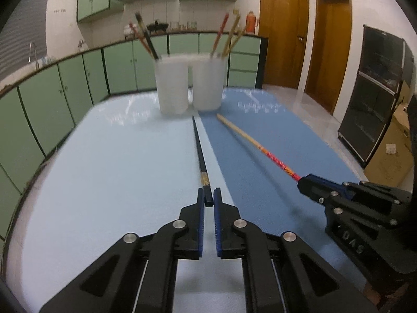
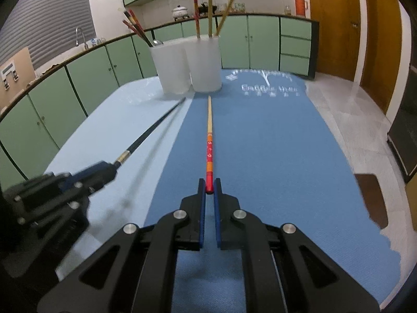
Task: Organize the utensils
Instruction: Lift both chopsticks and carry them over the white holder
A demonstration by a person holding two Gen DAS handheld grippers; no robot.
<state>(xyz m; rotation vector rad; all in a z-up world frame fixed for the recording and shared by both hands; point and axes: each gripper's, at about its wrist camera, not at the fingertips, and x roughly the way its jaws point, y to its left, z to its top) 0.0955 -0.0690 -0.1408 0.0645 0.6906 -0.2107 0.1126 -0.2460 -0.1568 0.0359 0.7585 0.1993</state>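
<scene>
The left gripper (image 1: pixel 209 197) points forward and downward, its two blue-padded fingers (image 1: pixel 200 224) drawn close together and clamped on the butt end of a black chopstick (image 1: pixel 199 151) — only a narrow slit shows between the pads. The right gripper (image 2: pixel 209 187) sits beside it at a similar downward tilt, jaws likewise pinched, gripping the red end of a wooden chopstick (image 2: pixel 209 130). In the left view the right gripper appears at the lower right — slightly ahead, angled inward.

A table (image 1: pixel 109 156) carries two mats side by side: a pale blue mat (image 2: pixel 104 135) on the left, a darker blue mat (image 2: pixel 273 143) with white print on the right. Two white cups (image 1: pixel 190 86) stand touching at the far end, over the seam.
</scene>
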